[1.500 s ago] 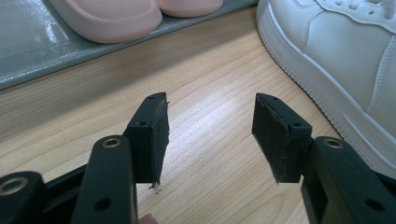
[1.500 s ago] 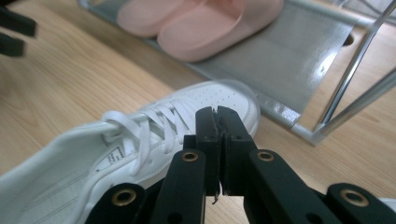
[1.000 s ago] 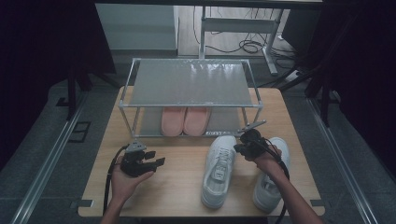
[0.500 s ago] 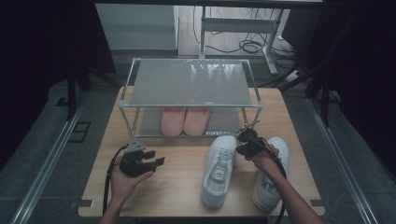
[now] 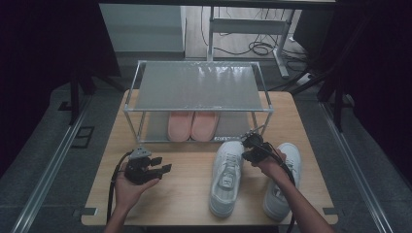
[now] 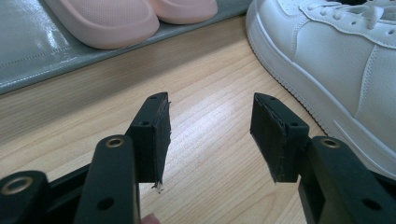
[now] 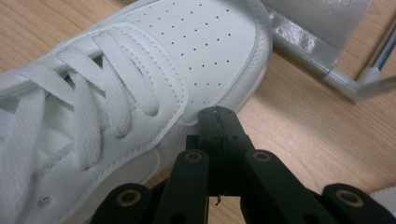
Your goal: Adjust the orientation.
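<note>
Judging by its stiff, light build, the white leather lace-up sneaker is best gripped at the collar; right gripper is pressed together empty beside it.

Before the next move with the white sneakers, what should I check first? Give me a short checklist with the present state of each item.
1. Left gripper open and free: ok. Its jaws stand apart over bare wood.
2. Right gripper ready to grasp: not ok. Its jaws are closed together with nothing between them, beside the left white sneaker.
3. Both sneakers flat on the table: ok. The right white sneaker lies beside the other.
4. Room on the lower shelf next to the pink slippers: cannot tell if a sneaker fits.
5. Top shelf free: ok.
</note>
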Demonstrator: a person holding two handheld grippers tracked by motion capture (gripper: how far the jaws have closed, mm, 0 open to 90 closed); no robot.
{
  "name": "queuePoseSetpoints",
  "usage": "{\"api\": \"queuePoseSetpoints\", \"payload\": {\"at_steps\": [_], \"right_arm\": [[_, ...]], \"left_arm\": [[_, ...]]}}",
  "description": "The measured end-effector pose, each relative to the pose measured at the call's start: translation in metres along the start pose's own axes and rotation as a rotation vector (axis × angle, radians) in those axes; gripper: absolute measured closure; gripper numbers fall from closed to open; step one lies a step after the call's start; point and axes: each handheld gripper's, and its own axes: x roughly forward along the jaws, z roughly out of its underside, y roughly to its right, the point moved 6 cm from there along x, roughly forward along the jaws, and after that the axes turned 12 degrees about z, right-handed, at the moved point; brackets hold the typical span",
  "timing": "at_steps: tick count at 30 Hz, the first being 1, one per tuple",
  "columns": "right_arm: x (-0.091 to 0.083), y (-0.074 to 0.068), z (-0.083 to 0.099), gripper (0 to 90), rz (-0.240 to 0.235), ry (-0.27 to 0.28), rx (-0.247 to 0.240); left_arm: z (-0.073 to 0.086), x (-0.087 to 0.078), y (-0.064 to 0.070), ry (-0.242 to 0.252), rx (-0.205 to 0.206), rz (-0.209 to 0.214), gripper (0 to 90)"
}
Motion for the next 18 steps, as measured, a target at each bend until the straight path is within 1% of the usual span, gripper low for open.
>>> {"api": "queuePoseSetpoints", "payload": {"at_steps": [4,9,11,13,18], "right_arm": [[0.0,-0.005,-0.004,90.0,-0.013,0.007,-0.013],[0.001,-0.009,-0.007,90.0,-0.025,0.016,-0.011],[0.001,-0.011,-0.009,90.0,-0.043,0.023,-0.001],[0.001,-0.015,-0.01,90.0,-0.057,0.027,0.002],[0.002,-0.024,-0.016,90.0,-0.069,0.04,-0.006]], "left_arm": [[0.001,0.0,-0.001,-0.001,-0.003,0.0,48.2],[0.001,0.001,-0.001,-0.004,-0.003,0.003,48.3],[0.001,0.001,-0.001,-0.004,-0.004,0.003,48.3],[0.001,0.001,-0.001,-0.006,-0.004,0.002,48.3],[0.002,0.001,-0.002,-0.006,-0.005,0.003,48.3]]}}
